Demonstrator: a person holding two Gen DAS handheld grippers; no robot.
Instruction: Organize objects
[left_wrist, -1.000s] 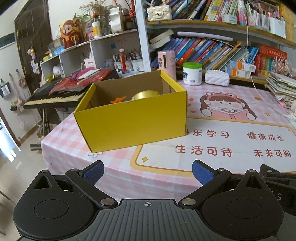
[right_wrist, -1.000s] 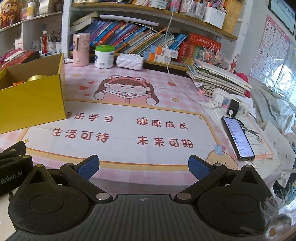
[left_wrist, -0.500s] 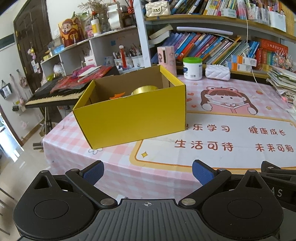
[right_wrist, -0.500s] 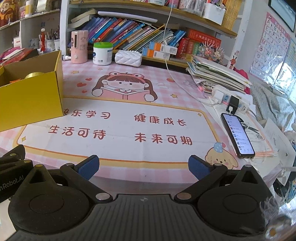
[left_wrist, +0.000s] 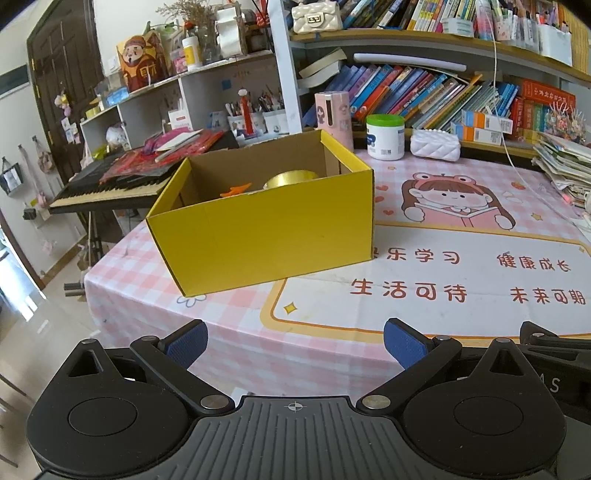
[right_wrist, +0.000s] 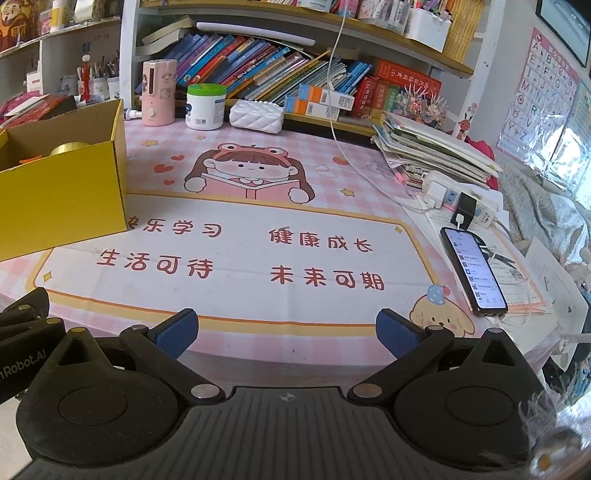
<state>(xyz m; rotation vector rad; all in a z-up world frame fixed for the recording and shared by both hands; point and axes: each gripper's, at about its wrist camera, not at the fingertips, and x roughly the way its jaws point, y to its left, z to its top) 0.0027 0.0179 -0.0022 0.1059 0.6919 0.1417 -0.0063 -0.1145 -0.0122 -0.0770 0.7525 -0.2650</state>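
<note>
Left wrist view. The left gripper (left_wrist: 293, 341) hangs off the near edge of the table (left_wrist: 236, 325), its 2 blue-padded fingers (left_wrist: 186, 341) spread wide with nothing between them. The yellow cardboard box (left_wrist: 266, 229) stands open-topped toward the table's near-left corner. Its outer walls are bright yellow, its inner walls plain brown. Over the front wall show the top of a gold round tin (left_wrist: 291, 179) and an orange item (left_wrist: 234, 190) beside it; the rest of the contents is hidden. By judgement, the packing step appears finished or paused, since no loose object lies on the cloth near the box.

Right wrist view. The right gripper (right_wrist: 286, 334) is likewise held off the near edge, fingers (right_wrist: 397, 334) wide apart and empty. The box sits at the left edge of this view. The pink printed tablecloth (right_wrist: 243, 258) is bare across its middle. A smartphone (right_wrist: 472, 273) lies near the right edge, next to a power strip (right_wrist: 461, 206); a green-lidded white jar (right_wrist: 205, 107), a pink cylindrical device (right_wrist: 159, 92) and a white quilted pouch (right_wrist: 256, 116) line the far edge. By judgement, the next move requires choosing 1 remaining item, if any, and reaching well forward for it.
</note>
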